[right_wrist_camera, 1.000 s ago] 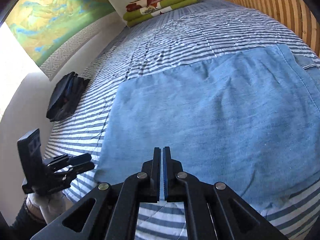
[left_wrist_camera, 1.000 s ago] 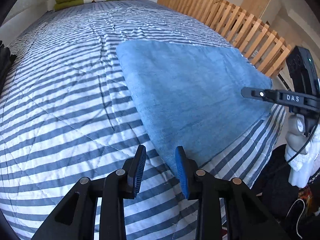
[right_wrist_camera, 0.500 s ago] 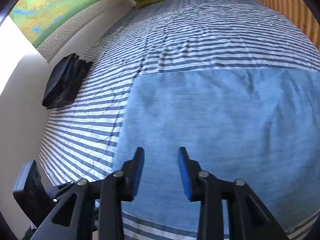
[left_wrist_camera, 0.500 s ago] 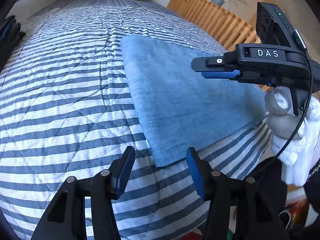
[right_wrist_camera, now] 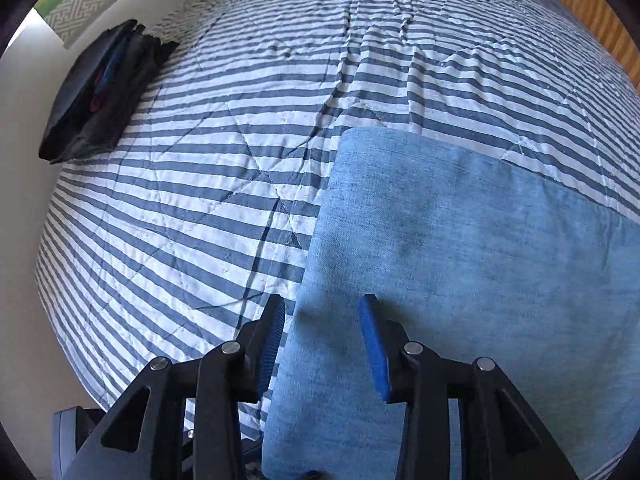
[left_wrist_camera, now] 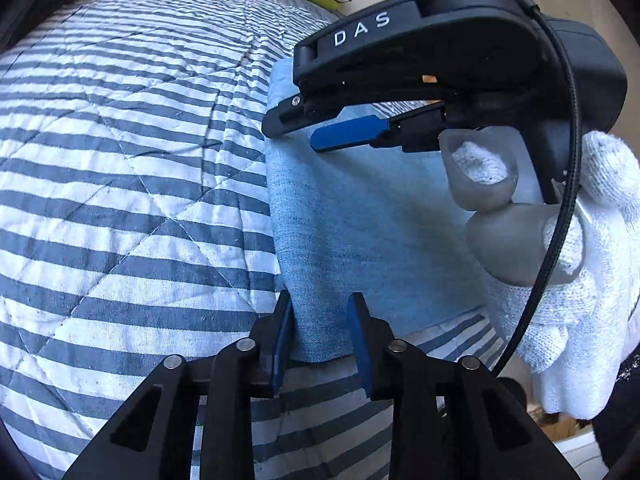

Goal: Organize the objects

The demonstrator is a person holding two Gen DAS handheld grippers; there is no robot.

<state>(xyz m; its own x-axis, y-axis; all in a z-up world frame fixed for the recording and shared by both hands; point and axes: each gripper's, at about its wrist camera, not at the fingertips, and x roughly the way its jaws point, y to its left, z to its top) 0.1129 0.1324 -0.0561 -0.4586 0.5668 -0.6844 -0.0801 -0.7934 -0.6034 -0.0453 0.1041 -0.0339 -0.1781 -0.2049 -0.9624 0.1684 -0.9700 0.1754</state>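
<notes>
On a bed with a blue-and-white striped quilt [left_wrist_camera: 132, 200], a folded light-blue denim cloth [right_wrist_camera: 460, 240] is lying flat. The left gripper [left_wrist_camera: 320, 332] is closing its jaws around the cloth's near corner, while the right gripper [right_wrist_camera: 324, 328], in a white-gloved hand [left_wrist_camera: 572, 264], is straddling the cloth's left edge, partly open.

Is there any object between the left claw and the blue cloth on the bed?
Nothing visible. The left claw already straddles the near corner of the blue cloth and is closing on it.
</notes>
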